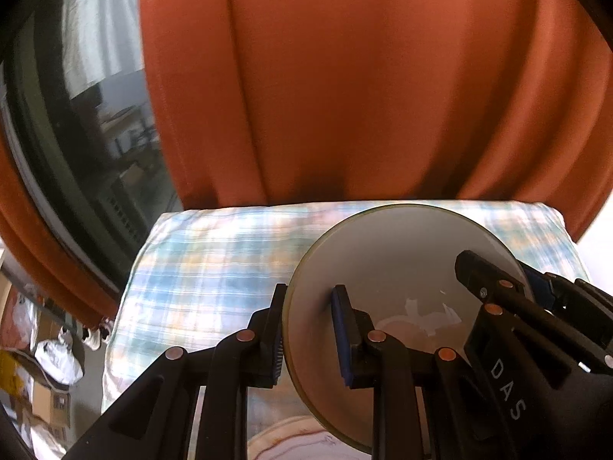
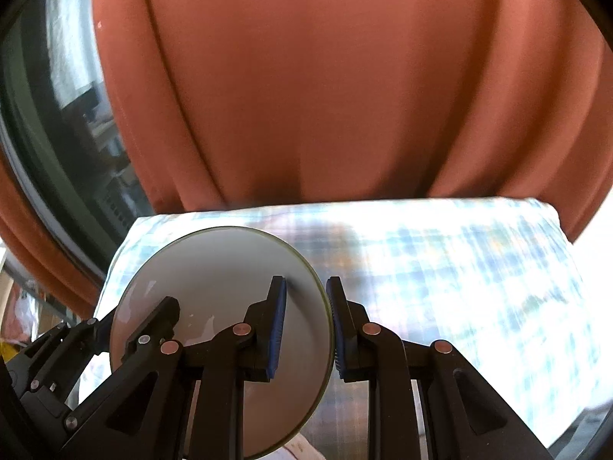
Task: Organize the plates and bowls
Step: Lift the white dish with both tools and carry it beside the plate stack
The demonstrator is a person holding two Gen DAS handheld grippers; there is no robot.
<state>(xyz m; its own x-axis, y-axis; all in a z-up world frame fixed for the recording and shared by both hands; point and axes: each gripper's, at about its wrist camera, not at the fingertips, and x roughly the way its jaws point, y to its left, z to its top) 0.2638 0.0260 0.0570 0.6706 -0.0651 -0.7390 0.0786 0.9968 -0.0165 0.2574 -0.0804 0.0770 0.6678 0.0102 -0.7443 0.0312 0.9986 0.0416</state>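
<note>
Nearest the left wrist camera, the left gripper (image 1: 308, 335) has its jaws clamped on the left rim of a round pale grey plate with a thin olive-green edge (image 1: 398, 268), one blue-padded finger behind the rim and the other pressed on the plate's upper face. The right wrist view shows the right gripper (image 2: 306, 329) with its jaws clamped on the opposite rim of the same plate (image 2: 214, 268), one pad on the face and one just outside the edge. Each camera also catches the other gripper's black fingers reaching over the far side of the plate, so the dish is held between the two tools, tilted, with its face towards the cameras. White reflections lie on its glazed middle. The plate is lifted clear above a surface covered by a blue, white and yellow checked cloth (image 1: 214, 260), which spreads beneath and beyond it. Behind the cloth's far edge hangs a rust-orange curtain in broad folds (image 1: 345, 76). To the left of the curtain stands a dark-framed window pane (image 1: 111, 134) with dim reflections. At the lower left of the left view lie blurred boxes and bags (image 1: 49, 364).
</note>
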